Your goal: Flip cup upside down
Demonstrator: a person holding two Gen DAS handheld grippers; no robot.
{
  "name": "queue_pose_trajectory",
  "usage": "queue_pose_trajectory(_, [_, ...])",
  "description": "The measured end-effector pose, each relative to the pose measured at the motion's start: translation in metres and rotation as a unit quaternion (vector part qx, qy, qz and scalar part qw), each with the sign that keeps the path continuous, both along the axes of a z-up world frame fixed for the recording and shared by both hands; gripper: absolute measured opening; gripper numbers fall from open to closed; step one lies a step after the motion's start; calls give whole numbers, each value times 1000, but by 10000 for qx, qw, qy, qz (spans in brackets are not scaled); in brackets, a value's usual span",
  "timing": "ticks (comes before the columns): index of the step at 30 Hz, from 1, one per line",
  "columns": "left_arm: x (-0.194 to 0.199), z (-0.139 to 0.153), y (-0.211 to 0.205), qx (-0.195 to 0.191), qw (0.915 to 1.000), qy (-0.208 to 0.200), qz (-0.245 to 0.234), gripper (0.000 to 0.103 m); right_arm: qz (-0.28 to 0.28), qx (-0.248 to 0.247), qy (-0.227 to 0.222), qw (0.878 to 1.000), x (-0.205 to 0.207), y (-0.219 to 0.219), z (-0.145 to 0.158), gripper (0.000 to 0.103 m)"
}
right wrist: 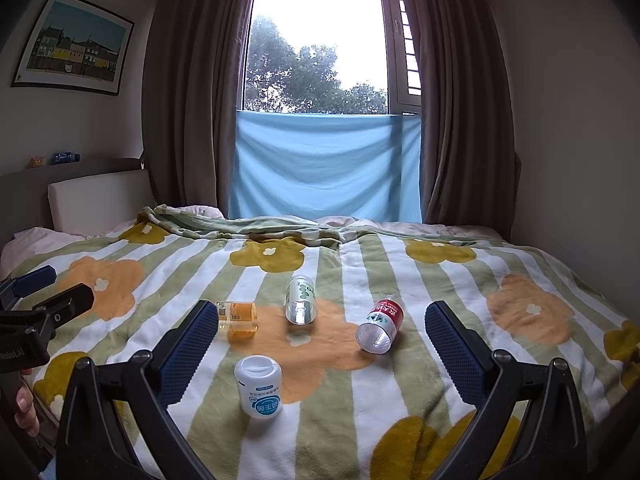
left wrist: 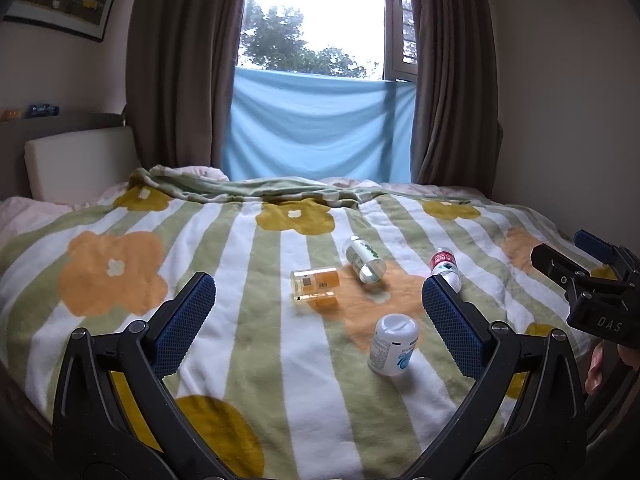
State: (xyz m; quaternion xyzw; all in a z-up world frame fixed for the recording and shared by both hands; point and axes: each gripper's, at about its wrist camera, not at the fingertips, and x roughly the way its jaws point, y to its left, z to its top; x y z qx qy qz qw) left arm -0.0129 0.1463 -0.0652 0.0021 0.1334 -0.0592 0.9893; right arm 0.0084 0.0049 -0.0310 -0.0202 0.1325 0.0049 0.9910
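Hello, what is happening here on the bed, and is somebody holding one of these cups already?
A person holds a two-finger gripper in each hand above a flowered blanket. Both the left gripper and the right gripper are open and hold nothing. Four containers sit on the blanket: a white bottle stands upside down, while an orange cup, a green-labelled cup and a red-labelled cup lie on their sides. No cup is being handled yet.

Four cups cluster mid-blanket [right wrist: 460,280]: white [right wrist: 258,386] upright nearest, orange [right wrist: 239,316], green [right wrist: 301,300], red [right wrist: 381,324] lying behind; gaps between, open blanket all round.
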Motion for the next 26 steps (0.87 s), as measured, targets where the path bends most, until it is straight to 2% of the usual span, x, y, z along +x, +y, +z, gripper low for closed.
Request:
queue_pose_trajectory(18, [-6, -3, -12, 50, 9999, -32, -93, 103, 34, 27, 50, 10000, 1, 5, 1, 103])
queue_pose_trajectory(26, [-11, -3, -17, 145, 9997, -168, -127, 103, 26, 52, 44, 10000, -1, 7, 1, 103])
